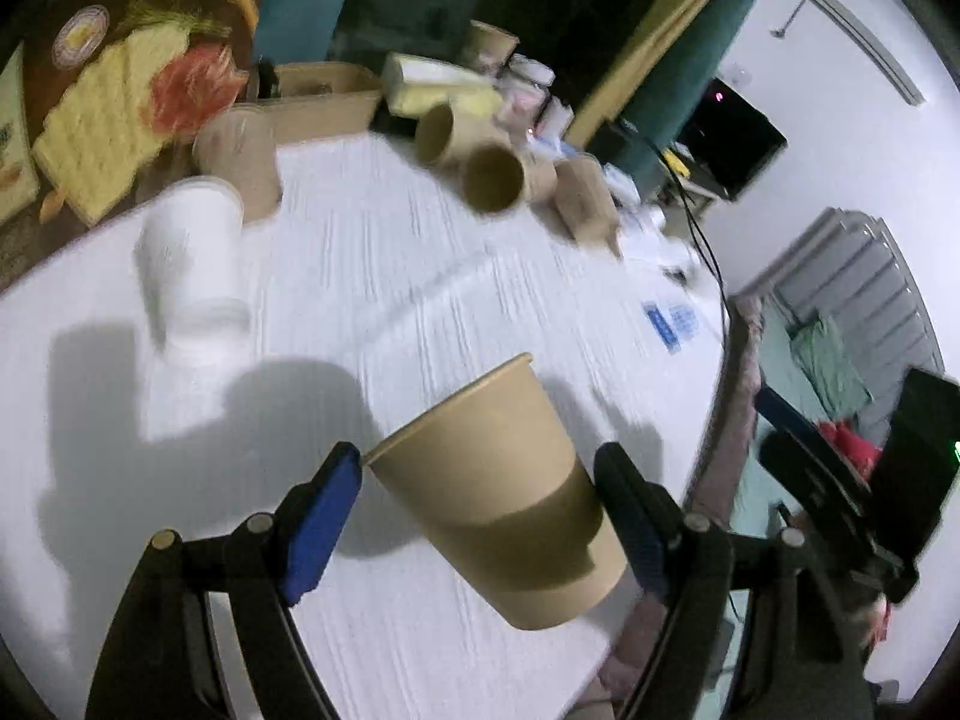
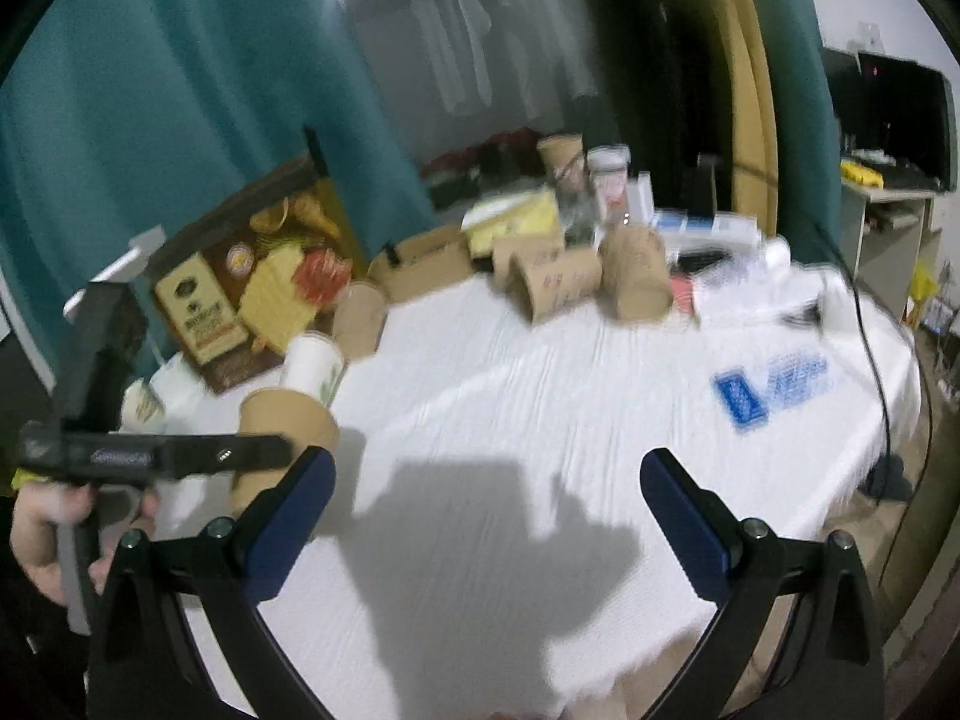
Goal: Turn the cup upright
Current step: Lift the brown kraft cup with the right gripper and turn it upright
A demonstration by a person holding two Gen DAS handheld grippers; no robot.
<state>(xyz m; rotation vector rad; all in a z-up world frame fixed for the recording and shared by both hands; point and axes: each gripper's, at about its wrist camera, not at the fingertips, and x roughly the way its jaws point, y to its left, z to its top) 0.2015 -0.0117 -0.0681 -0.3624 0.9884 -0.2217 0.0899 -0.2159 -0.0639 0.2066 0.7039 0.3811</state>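
Blue-padded left gripper (image 1: pixel 480 516) pinches a tan paper cup (image 1: pixel 498 492) tilted above the white tablecloth (image 1: pixel 420 276), rim up-left, apparently mid-turn toward upright, while the right gripper (image 2: pixel 486 516) hangs spread and empty nearby.

No text anywhere is sharp enough to read.

Dim room, bright overhead light; hard shadows on the white tablecloth (image 2: pixel 540 360) ahead; motion blur beyond, fisheye-bent edges.
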